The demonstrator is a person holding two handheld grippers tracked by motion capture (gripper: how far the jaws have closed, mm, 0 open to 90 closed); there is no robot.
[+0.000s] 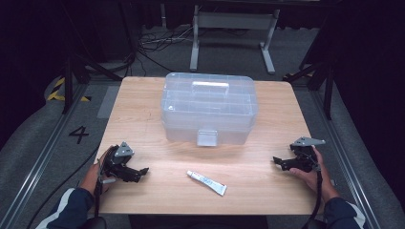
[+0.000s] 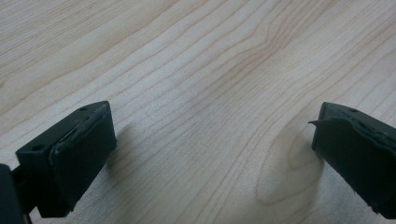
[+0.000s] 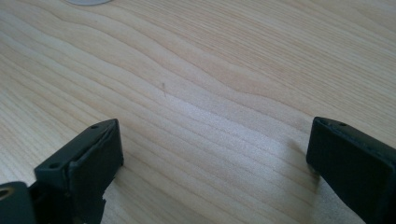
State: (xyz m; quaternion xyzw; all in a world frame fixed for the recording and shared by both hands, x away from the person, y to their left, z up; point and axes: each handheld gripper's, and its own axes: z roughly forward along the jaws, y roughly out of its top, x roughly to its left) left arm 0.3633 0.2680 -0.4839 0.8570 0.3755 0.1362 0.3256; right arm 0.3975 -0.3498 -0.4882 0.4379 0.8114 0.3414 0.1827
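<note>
Down at the near corners, left gripper [image 1: 138, 172] and right gripper [image 1: 279, 162] rest on the pale wooden table [image 1: 143, 109], jaws wide, gripping nothing. Between them lies the small white tube [image 1: 206, 182], long axis diagonal, cap toward the clear plastic lidded box [image 1: 208, 107] beyond.

The high view looks forward and down from above the person's side, far enough off to take in the whole counter [image 1: 143, 105] and the floor beyond it. The left gripper view sits low and very close to the wood, facing out between its two black jaws, which stand wide apart at the bottom corners. The right gripper view is set the same way, just as near. All three views share the counter's pale wood grain [image 2: 201, 93], bare between each pair of jaws [image 3: 210, 140].
</note>
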